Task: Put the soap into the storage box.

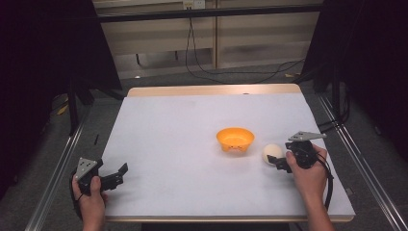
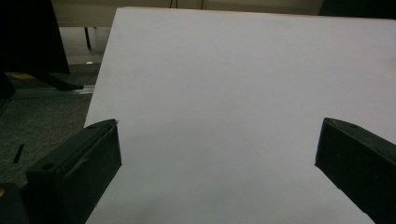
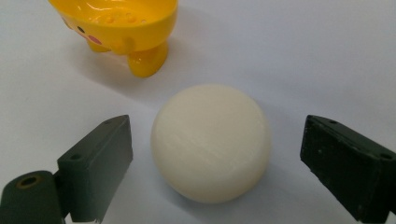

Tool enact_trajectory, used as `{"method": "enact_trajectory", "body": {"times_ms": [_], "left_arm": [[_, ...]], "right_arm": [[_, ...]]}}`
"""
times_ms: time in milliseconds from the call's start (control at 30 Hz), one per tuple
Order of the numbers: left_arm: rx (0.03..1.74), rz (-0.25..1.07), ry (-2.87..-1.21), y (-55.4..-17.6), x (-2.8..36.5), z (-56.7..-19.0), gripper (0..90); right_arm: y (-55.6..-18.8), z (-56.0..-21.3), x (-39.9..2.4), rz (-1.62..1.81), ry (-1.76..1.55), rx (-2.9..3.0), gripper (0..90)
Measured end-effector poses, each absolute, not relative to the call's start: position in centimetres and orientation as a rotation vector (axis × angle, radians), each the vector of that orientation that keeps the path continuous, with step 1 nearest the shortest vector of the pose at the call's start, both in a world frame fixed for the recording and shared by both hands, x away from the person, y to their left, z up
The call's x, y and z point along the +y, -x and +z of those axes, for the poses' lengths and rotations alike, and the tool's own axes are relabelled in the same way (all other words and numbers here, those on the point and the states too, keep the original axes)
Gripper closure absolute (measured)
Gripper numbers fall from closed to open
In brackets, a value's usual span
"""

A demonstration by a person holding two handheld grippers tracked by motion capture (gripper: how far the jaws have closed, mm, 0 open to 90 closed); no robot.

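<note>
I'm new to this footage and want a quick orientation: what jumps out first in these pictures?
The bright orange-yellow bowl stands out, sitting right of centre on the pale table. Just to its right lies a cream-white ball, with the right hand-held gripper straddling it, jaws apart and not touching it. At the near left edge, the left hand-held gripper sits open over bare surface.

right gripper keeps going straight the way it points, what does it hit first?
Most likely the cream ball: it sits on the table between the open jaws of the right gripper, pads not touching it yet. The orange bowl stands just beyond, apart from the ball.
</note>
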State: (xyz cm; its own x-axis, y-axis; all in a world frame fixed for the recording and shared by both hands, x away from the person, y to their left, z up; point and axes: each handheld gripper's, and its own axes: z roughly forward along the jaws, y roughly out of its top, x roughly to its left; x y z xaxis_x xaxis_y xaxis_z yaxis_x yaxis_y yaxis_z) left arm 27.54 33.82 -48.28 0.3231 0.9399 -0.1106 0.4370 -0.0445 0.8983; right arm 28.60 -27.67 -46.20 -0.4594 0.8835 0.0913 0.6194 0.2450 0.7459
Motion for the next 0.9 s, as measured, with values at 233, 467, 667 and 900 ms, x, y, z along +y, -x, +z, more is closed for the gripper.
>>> {"method": "enact_trajectory", "body": {"times_ms": [233, 467, 667, 900], "left_arm": [[1.266, 0.668, -1.645, -27.5, 33.9, -48.3, 0.1], [1.266, 0.667, -1.645, -27.6, 33.9, -48.3, 0.1], [1.265, 0.665, -1.645, -27.6, 33.9, -48.3, 0.1], [1.267, 0.668, -1.644, -27.6, 33.9, -48.3, 0.1]], "right_arm": [[-29.0, -46.4, -27.2, 1.038, -1.394, 2.183, 9.8], [-29.4, -46.8, -27.0, 1.035, -1.405, 2.186, 13.9], [-29.6, -47.1, -26.7, 1.027, -1.409, 2.193, 14.8], [-29.7, -47.2, -26.7, 1.018, -1.427, 2.191, 18.1]]}}
